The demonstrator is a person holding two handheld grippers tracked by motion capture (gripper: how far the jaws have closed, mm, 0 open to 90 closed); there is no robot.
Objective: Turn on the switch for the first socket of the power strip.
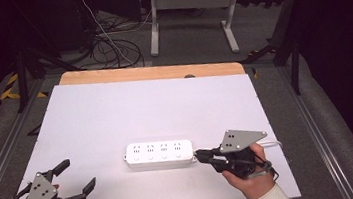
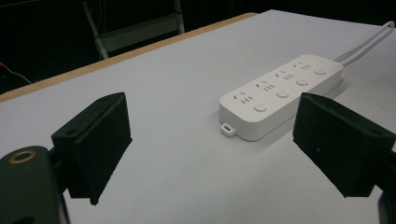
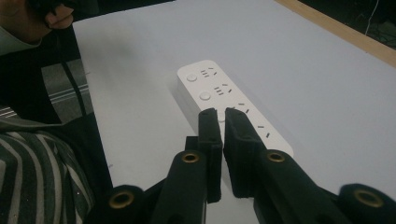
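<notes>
A white power strip [image 1: 159, 154] with several sockets and round buttons lies flat near the front middle of the white table [image 1: 140, 103]. Its white cable [image 1: 272, 144] leaves the right end. My right gripper [image 1: 199, 155] is shut with nothing between its jaws, tips at the strip's right end. In the right gripper view those jaws [image 3: 218, 115] hover over the strip [image 3: 210, 86] near its third button. My left gripper [image 1: 77, 176] stands open at the front left, apart from the strip. Its view shows the strip [image 2: 280, 95] ahead between wide jaws [image 2: 212, 119].
A wooden strip [image 1: 151, 73] borders the table's far edge. Beyond it on the floor stand a white desk frame [image 1: 188, 2] and tangled cables [image 1: 113, 46]. A striped sleeve [image 3: 37, 168] and a hand [image 3: 44, 18] show off the table's front edge.
</notes>
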